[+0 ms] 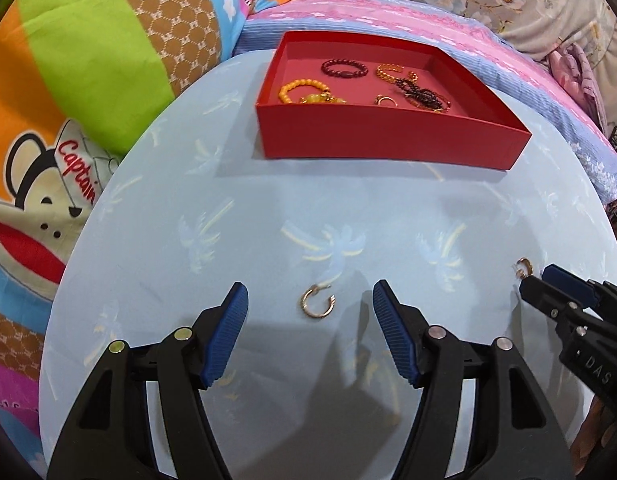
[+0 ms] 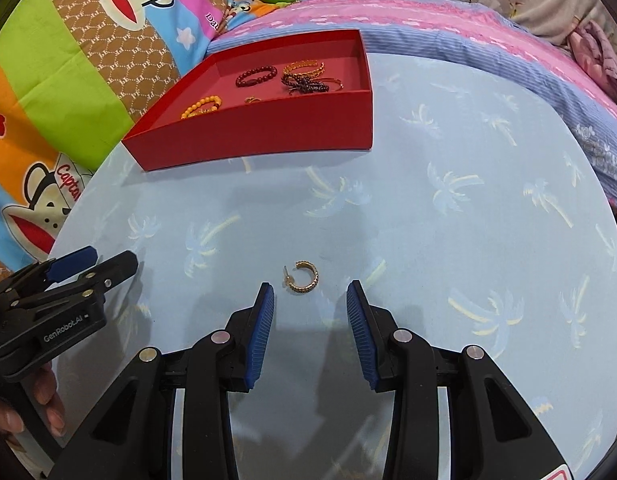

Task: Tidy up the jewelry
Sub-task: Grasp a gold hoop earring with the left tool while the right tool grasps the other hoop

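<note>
Palm-print table (image 1: pixel 268 208), two gold hoop earrings (image 1: pixel 316 301)

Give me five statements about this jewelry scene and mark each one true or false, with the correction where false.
1. The red box already holds several pieces, among them a dark red bead bracelet. True.
2. The left tool is shut on a gold hoop earring. False: its fingers stand apart, with the earring lying on the tablecloth between them.
3. A second, textured gold earring lies just ahead of the open right tool. True.
4. The yellow bead bracelet lies outside the box on the cloth. False: it is inside the box.
5. Both loose earrings are already in the box. False: both lie on the cloth, nearer the tools than the box.
</note>
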A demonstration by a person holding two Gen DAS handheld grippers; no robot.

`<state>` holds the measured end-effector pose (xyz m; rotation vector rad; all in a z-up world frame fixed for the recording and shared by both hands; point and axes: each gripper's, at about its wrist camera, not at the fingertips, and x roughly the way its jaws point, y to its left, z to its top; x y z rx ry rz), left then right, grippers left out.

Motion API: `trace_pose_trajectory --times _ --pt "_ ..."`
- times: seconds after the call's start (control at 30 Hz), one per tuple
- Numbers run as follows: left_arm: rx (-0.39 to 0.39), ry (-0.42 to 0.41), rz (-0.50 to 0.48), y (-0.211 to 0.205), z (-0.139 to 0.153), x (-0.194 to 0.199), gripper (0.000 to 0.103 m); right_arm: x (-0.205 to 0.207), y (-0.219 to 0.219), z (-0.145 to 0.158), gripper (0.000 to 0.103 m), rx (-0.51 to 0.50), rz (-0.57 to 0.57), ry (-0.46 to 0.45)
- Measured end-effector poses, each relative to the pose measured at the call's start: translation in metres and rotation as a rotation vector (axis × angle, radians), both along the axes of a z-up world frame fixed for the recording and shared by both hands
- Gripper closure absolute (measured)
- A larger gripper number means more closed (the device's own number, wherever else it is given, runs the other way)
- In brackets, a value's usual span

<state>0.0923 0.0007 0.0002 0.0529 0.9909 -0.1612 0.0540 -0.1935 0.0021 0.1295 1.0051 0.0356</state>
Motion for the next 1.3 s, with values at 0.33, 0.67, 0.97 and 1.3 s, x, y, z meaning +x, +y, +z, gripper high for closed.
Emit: trace_pose_trajectory --times 0.33,0.67,0.97,1.3 --pt "0.01 -0.011 0.023 0.012 -0.008 -0.01 0.041 0.007 0.013 -0.002 0.071 -0.054 0.03 -0.024" --pt "0.02 -0.033 -0.014 0.007 -0.007 -0.008 0.058 0.01 0.012 -0.003 0.086 -0.075 0.031 -0.041" --pt "-0.022 -0.021 -0.056 0.004 -0.005 -0.008 0.087 0.007 0.013 -0.002 0.086 -0.059 0.036 -0.036" --pt "-0.029 -0.005 -0.071 -0.003 0.0 -0.01 0.087 0.003 0.016 0.004 0.086 -0.031 0.043 -0.039"
